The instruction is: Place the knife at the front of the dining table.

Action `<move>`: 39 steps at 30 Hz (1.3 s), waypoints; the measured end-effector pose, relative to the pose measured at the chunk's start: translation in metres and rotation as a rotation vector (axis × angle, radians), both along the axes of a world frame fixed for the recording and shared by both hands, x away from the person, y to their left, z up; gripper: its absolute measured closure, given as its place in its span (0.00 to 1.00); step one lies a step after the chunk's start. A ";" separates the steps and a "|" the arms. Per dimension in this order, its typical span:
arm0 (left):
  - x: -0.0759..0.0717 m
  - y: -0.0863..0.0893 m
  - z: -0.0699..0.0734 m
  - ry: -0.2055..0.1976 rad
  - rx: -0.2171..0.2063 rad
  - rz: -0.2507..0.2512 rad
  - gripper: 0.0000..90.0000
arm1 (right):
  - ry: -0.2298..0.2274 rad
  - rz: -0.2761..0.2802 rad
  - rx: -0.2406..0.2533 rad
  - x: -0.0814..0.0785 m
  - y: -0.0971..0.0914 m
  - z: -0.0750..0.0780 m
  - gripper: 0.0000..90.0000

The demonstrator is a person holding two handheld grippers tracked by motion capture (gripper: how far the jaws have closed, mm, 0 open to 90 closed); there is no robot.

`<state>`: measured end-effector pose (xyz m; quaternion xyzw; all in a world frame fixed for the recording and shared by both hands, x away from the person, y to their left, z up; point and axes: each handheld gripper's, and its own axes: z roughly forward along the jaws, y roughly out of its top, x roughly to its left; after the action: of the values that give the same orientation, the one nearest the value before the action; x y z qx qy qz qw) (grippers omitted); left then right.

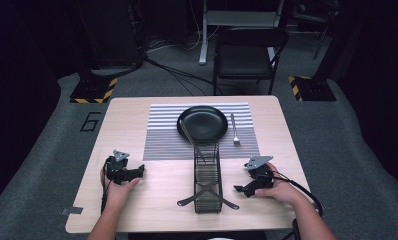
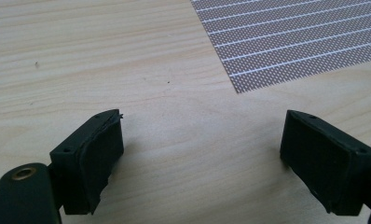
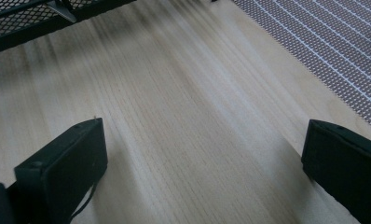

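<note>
A black plate (image 1: 202,123) sits on a striped grey placemat (image 1: 162,140) at the table's far middle. A silver fork (image 1: 234,131) lies on the mat right of the plate. A black wire-mesh caddy (image 1: 207,185) stands in the near middle, with a long utensil (image 1: 191,139) leaning out of it toward the plate. My left gripper (image 1: 140,170) rests on the wood at the left, open and empty; its pads (image 2: 99,154) stand wide over bare table. My right gripper (image 1: 239,189) lies right of the caddy, open too, with nothing between its fingers (image 3: 65,163).
The wooden table (image 1: 137,200) stands on grey carpet. A black folding chair (image 1: 249,55) stands beyond its far edge. The mat's corner (image 2: 286,42) lies ahead of the left gripper; the caddy's mesh (image 3: 30,21) and the mat (image 3: 333,51) lie ahead of the right.
</note>
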<state>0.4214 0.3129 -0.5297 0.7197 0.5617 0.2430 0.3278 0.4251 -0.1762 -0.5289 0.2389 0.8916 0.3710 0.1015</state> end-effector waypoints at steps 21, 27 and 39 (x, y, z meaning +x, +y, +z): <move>0.001 0.000 0.000 -0.004 -0.001 -0.019 0.15 | -0.002 0.005 0.000 0.001 0.001 0.000 0.00; 0.001 0.000 0.000 -0.010 -0.001 -0.017 0.17 | -0.002 0.005 0.000 0.001 0.001 0.000 0.00; -0.001 0.002 0.006 0.006 -0.076 -0.029 0.36 | -0.002 0.005 0.000 0.001 0.001 0.000 0.00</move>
<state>0.4202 0.3147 -0.5239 0.7153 0.5612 0.2145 0.3568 0.4262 -0.1755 -0.5288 0.2365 0.8920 0.3715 0.1014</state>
